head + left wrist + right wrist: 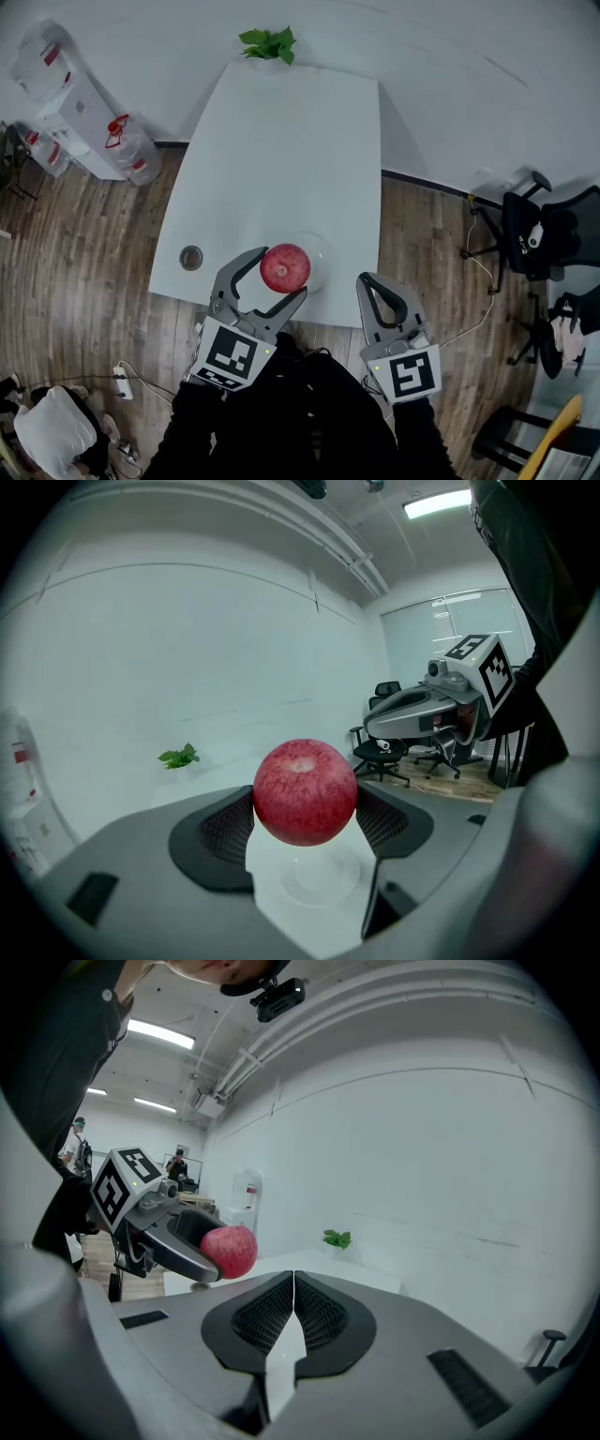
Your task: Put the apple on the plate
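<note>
1. The left gripper (284,272) is clamped on the apple (285,267), with one pad on each side of the fruit. In the left gripper view the pads seem to grip behind its widest part, so the round skin could squirt forward out of the jaws if the squeeze tightens.
2. The plate (324,251) lies directly below the jaws and slightly ahead of them. The apple looks to be held clear above it. If the jaws open at this height, the apple would likely bounce or roll over the shallow rim.
3. If the gripper lowers carelessly, its jaw tips may strike the plate and push it.
4. The plate is near the edge of the table (281,141) closest to the person, so a rolling apple could drop to the floor.
5. The right gripper (367,283) is pressed closed, holds nothing, and is just beside the plate. A stray sideways move could knock the plate.
</note>
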Demonstrator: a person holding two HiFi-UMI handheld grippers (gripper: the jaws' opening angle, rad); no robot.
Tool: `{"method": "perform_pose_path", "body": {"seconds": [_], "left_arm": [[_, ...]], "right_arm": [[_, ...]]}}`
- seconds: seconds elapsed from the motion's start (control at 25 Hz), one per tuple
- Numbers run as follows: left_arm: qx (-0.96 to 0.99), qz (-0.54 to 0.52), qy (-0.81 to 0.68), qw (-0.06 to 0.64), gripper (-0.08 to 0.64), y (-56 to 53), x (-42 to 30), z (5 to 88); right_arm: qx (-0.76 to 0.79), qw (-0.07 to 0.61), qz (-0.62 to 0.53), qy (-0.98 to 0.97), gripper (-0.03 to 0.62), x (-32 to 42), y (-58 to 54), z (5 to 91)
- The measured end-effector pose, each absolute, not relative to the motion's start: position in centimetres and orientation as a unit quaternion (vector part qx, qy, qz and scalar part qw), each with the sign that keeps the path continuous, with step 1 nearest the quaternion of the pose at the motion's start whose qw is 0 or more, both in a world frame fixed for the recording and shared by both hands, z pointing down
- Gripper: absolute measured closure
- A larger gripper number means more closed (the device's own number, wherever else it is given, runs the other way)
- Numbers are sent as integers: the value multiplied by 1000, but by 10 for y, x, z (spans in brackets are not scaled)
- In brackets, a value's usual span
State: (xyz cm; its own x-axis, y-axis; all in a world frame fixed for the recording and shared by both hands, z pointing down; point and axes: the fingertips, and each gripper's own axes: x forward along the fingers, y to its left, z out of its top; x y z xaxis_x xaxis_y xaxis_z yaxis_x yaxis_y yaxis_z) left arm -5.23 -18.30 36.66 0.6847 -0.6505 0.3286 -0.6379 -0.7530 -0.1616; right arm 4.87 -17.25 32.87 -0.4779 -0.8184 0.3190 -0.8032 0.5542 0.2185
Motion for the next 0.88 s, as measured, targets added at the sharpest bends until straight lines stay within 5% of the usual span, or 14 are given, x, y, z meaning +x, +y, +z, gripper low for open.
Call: {"method": "perform_pose_path", "body": {"seconds": [0.88], "left_arm": [[-943, -187, 274, 10, 209, -215, -43, 404]], "right_arm": [[519, 207, 1, -829, 551, 36, -186, 345]]}}
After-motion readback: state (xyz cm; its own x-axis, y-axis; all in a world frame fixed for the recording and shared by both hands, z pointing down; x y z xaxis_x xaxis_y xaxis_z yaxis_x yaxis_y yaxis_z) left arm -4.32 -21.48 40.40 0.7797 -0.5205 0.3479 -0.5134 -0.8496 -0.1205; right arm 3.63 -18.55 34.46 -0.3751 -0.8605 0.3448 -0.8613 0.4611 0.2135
